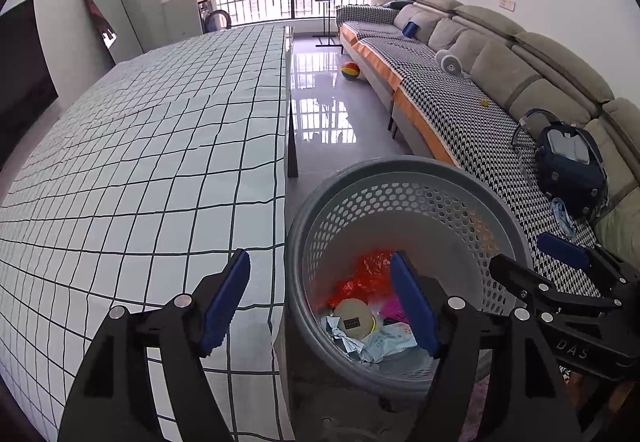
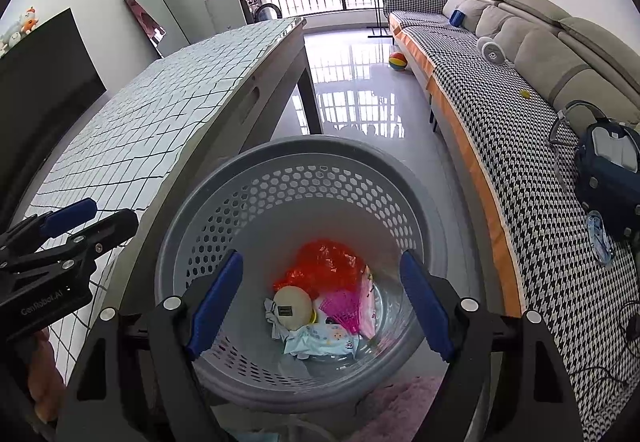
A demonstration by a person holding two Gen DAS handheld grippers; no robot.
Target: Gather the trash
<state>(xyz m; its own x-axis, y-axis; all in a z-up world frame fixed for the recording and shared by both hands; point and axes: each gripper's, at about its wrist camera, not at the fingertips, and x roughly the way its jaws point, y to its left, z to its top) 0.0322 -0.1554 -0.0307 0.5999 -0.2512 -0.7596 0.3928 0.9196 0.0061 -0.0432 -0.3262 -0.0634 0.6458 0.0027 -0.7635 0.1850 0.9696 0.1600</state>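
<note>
A grey perforated trash basket (image 1: 400, 170) (image 2: 304, 150) stands on the floor beside the table. It holds an orange crumpled wrapper (image 2: 324, 262), a round beige lid (image 2: 292, 308), a pink net (image 2: 344, 312) and light blue packets (image 2: 324, 340). My left gripper (image 1: 320, 306) is open and empty, straddling the table edge and the basket rim. My right gripper (image 2: 320, 306) is open and empty, right above the basket mouth. Each gripper shows in the other's view, the right one (image 1: 560, 270) and the left one (image 2: 80, 218).
A table with a checked cloth (image 1: 152, 146) (image 2: 132, 130) fills the left. A long sofa with a houndstooth cover (image 1: 460, 110) (image 2: 512, 130) runs along the right, with a dark blue bag (image 1: 568, 166) on it. A coloured ball (image 1: 350, 70) lies on the glossy floor.
</note>
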